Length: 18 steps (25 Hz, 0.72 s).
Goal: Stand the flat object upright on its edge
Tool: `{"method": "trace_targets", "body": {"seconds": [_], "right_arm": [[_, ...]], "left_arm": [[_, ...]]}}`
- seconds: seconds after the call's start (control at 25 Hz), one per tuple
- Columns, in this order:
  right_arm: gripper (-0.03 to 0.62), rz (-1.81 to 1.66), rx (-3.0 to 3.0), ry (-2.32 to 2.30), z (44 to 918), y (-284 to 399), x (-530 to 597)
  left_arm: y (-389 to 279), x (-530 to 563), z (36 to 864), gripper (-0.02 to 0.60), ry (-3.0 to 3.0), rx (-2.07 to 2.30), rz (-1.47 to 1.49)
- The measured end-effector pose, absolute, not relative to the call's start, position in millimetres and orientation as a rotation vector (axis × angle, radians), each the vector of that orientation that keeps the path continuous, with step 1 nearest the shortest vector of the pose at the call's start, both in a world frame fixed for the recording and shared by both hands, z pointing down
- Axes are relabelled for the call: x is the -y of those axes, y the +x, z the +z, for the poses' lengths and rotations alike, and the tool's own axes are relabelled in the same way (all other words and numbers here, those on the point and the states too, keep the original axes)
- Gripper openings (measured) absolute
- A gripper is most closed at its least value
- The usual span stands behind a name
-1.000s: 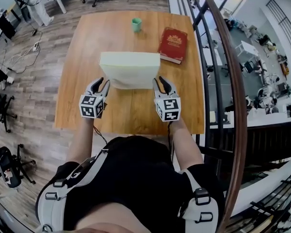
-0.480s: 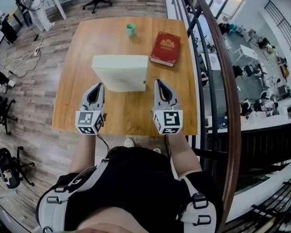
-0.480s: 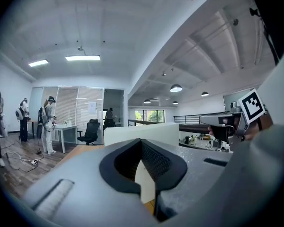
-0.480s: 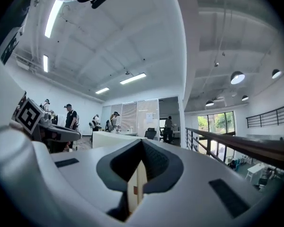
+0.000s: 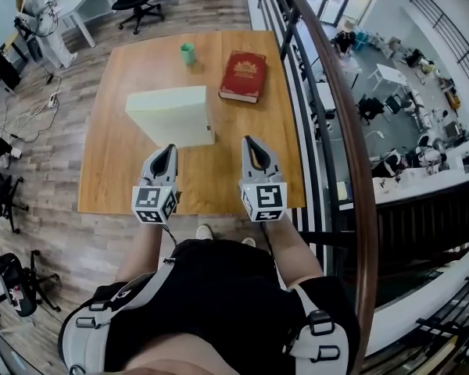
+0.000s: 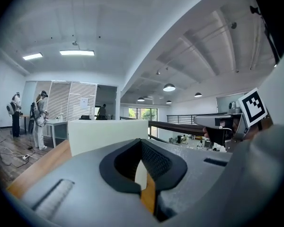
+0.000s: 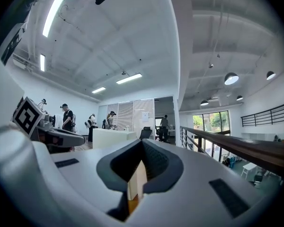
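Observation:
The flat object is a pale cream box (image 5: 172, 116) that stands upright on its edge in the middle of the wooden table (image 5: 117, 170). In the left gripper view the box (image 6: 106, 134) rises just beyond the jaws. My left gripper (image 5: 166, 148) hangs over the table's near part, a little short of the box, with its jaws together and nothing between them. My right gripper (image 5: 248, 141) is level with it to the right of the box, also shut and empty. Both tips point away from me, clear of the box.
A red book (image 5: 242, 75) lies flat at the table's far right and a small green cup (image 5: 187, 53) stands at the far edge. A dark railing (image 5: 328, 131) runs along the table's right side. Office chairs and desks stand on the wooden floor to the left.
Both grippers have drawn back from the sides of the box toward me and their jaws have gone from open to shut. The box stays standing.

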State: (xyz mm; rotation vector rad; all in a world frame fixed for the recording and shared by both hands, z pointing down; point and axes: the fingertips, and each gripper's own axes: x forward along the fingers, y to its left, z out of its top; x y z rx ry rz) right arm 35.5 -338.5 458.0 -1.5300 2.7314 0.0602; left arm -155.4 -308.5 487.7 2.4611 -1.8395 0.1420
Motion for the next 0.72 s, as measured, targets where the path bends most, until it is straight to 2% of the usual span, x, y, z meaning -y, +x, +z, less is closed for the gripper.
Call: {"method": "trace_targets", "body": {"seconds": [0.72], "right_arm": [[0.005,0.088,-2.675,-1.567,450,73,330]], "left_arm": [[-112,308,470,0.005,2.554,1.779,0.112]]}}
